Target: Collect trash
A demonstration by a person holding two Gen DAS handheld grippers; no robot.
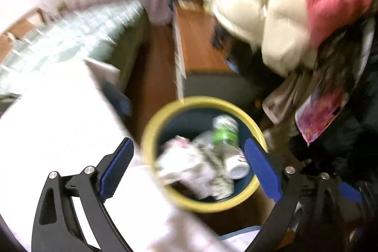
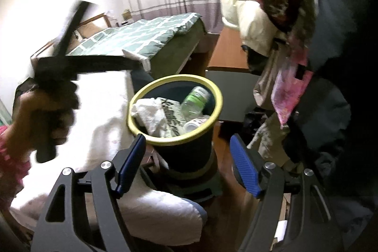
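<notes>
A dark bin with a yellow rim (image 1: 151,134) (image 2: 218,96) stands on the floor. Inside it lie crumpled white paper (image 1: 186,164) (image 2: 148,112), a printed wrapper (image 2: 172,119), a green-labelled plastic bottle (image 1: 224,131) (image 2: 196,100) and a white can (image 1: 236,167) (image 2: 196,124). My left gripper (image 1: 189,169) hangs over the bin, its blue pads wide apart with nothing between them; this view is blurred. My right gripper (image 2: 187,167) is low in front of the bin's near side, open and holding nothing. A person's hand (image 2: 45,108) holds the left tool up at the left.
A white cloth-covered surface (image 2: 99,110) lies left of the bin. Behind is a bed with a green checked cover (image 2: 141,32) and a wooden cabinet top (image 2: 226,51). Cream and pink padded coats (image 1: 283,15) and dark clothes (image 2: 330,98) hang close on the right.
</notes>
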